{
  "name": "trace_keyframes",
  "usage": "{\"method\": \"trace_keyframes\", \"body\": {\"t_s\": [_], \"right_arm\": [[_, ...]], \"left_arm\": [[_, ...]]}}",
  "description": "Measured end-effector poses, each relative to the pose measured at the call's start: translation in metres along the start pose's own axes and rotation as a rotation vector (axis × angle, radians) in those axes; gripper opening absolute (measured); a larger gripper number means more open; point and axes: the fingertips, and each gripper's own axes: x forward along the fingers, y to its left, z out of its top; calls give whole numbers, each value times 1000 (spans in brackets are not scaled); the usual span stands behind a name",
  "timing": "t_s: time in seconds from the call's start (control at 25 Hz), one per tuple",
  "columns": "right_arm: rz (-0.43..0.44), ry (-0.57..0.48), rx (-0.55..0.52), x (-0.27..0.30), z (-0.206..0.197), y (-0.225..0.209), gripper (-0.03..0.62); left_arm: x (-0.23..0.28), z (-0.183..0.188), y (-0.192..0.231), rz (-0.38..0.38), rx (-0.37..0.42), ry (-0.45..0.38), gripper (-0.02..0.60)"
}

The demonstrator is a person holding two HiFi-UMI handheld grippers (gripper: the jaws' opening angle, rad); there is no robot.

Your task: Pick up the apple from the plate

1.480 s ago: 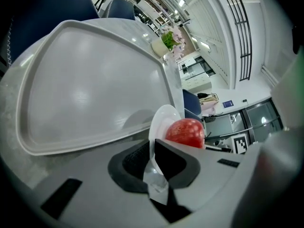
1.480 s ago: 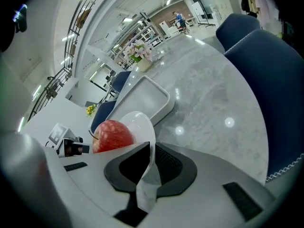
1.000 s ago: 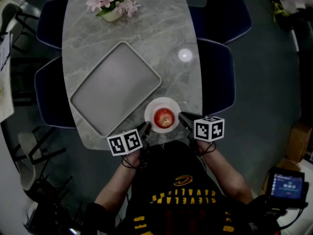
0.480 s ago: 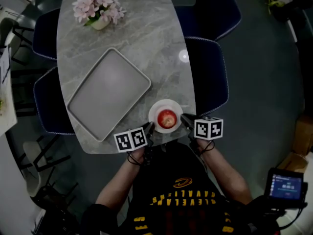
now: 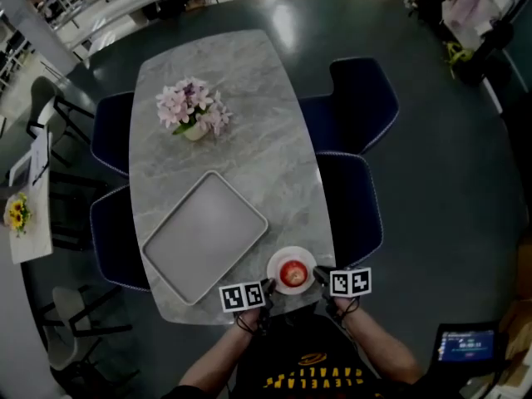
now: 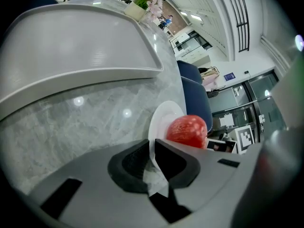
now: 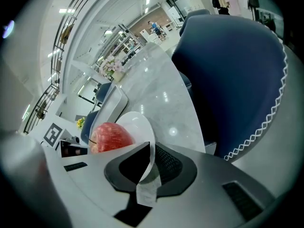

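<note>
Red apple [image 5: 293,273] rests on the white plate [image 5: 291,251] at the table's [image 5: 249,140] near edge. Your left gripper [image 5: 268,287] and right gripper [image 5: 319,276] jaws each pinch opposite rims, likely keeping it level.

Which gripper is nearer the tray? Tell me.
Left. The left gripper grips the plate at its rim beside the tray; the right gripper grips the opposite rim, farther from the tray.

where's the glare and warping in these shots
Head view: dim, dark toward the edges. Left gripper view: fisheye bows the tray; lamp spots glint on the table. Right gripper view: the chair bulges, more spots on the table.
</note>
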Motion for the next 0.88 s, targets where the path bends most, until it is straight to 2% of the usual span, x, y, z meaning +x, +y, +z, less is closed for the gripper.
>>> {"method": "trace_keyframes", "body": {"t_s": [0.88], "right_arm": [[11, -9, 1, 4, -2, -10, 43]], "left_arm": [[13, -3, 4, 55, 47, 16, 38]]}}
